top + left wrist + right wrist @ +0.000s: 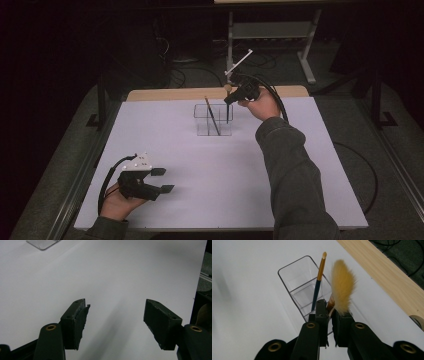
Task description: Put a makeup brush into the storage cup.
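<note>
A clear plastic holder [202, 111] [297, 277] with compartments stands at the far middle of the white table [220, 170]. A dark-handled brush with a gold end [212, 116] [318, 282] leans inside it. My right gripper [231, 97] [330, 308] hovers just above the holder's right side, shut on a second brush [227, 114]. That brush's yellow bristles [342, 287] stick up past the jaws and its dark handle hangs down toward the holder. My left gripper [163, 180] [115, 315] rests low over the table's near left, open, with nothing between its jaws.
A wooden strip [200, 93] [382, 272] runs along the table's far edge. Beyond it stand a metal frame [272, 30] and floor cables. A corner of the clear holder [42, 243] shows far off in the left gripper view.
</note>
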A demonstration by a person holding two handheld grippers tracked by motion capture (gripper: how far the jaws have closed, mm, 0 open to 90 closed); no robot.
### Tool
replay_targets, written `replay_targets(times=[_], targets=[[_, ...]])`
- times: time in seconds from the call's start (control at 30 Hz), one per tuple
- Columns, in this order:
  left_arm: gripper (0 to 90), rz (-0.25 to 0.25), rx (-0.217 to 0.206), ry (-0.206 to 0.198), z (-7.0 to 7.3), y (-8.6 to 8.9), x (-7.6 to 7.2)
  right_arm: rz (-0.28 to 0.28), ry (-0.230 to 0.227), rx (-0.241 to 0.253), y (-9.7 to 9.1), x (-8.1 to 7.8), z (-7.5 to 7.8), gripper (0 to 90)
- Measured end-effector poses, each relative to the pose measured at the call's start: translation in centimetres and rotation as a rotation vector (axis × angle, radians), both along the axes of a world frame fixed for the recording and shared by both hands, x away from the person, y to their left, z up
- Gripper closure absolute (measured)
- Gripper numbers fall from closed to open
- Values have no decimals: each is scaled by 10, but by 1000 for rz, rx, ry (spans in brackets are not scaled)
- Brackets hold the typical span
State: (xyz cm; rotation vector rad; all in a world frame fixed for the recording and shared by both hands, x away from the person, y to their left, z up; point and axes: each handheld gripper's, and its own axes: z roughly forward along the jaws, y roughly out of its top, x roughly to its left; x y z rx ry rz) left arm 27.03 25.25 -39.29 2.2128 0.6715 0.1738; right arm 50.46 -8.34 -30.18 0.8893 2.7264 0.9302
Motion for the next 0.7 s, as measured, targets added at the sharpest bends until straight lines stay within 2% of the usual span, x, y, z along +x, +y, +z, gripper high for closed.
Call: replay_targets(times=[0.47,0.7], targets=[[338,-11,18,4,0,-1,0,-9,9,12,-7,-4,-5,825],[338,-8,5,4,-2,-3,-1,-10,15,18,-7,-4,-11,825]])
